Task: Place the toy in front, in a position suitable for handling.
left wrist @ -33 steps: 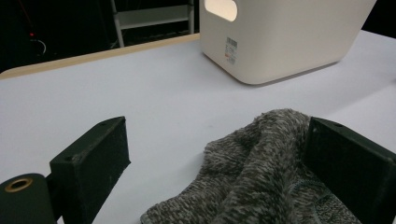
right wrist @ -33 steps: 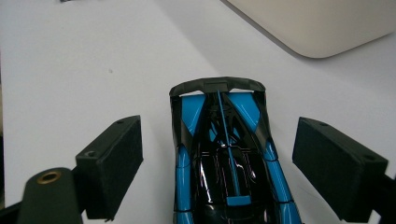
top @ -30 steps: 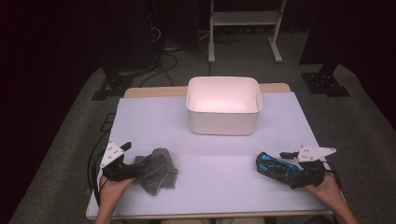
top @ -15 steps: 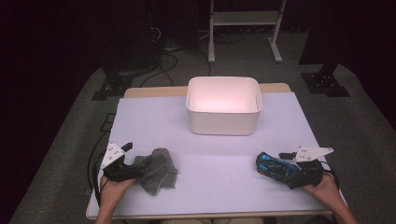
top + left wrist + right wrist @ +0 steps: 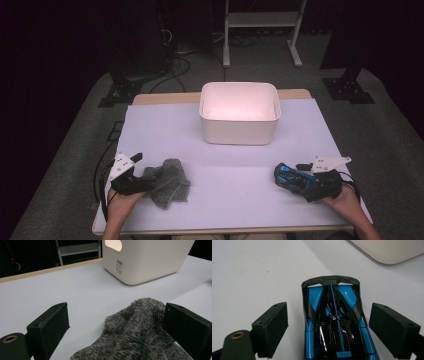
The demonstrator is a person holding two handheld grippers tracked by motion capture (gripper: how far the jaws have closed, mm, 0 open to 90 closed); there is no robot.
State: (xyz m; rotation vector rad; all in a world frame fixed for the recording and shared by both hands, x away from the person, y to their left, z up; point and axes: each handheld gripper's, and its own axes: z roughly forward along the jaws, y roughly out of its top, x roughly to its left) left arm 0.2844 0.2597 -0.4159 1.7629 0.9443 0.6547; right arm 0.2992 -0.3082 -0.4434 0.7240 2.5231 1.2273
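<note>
High view: at the table's seven o'clock, the left gripper (image 5: 142, 184) stands wide open around a grey knitted cloth (image 5: 167, 182); at five o'clock, the right gripper (image 5: 295, 181) straddles a blue toy car (image 5: 290, 176), jaws apart and gripping nothing. Closing off-centre could bunch the cloth or squirt the car sideways. A white bin (image 5: 239, 112) waits at twelve o'clock; the car's near end is cut off.
</note>
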